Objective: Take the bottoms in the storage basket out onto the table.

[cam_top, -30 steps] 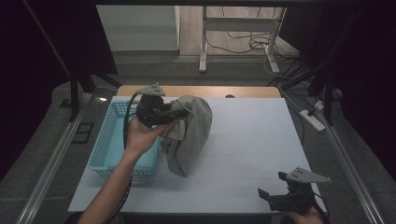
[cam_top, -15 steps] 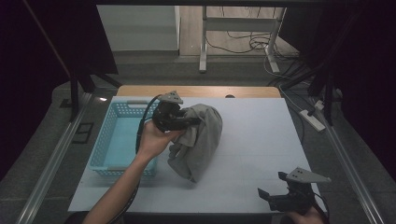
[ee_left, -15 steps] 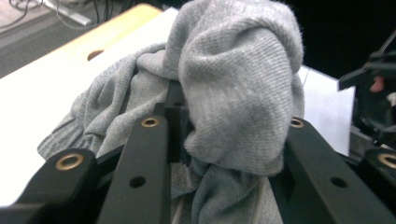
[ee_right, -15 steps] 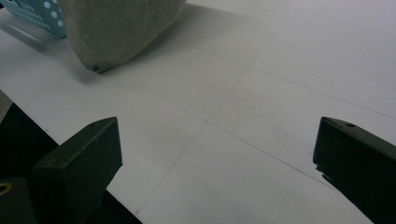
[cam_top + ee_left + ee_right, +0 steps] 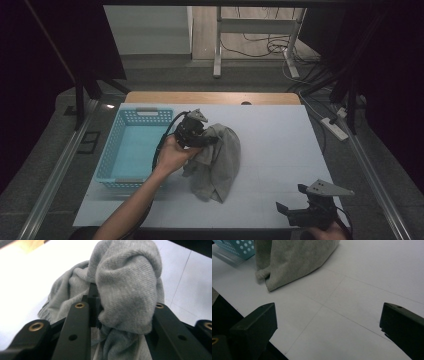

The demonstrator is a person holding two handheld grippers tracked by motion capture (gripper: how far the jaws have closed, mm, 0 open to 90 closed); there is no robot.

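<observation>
The grey cloth (image 5: 216, 161) hangs at centre frame, right of the basket (image 5: 131, 150), its hem on the table (image 5: 280, 140). The left gripper (image 5: 204, 141) clenches a bunched fold; lower slowly so it settles flat. The right gripper (image 5: 295, 212), jaws apart, waits lower right.

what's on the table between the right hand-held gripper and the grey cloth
Nothing: in the high view, bare white table separates the right hand-held gripper from the grey cloth.

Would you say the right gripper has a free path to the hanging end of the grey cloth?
Probably yes: the right gripper stands open near the table's front edge, and bare white surface lies between it and the grey cloth.
</observation>
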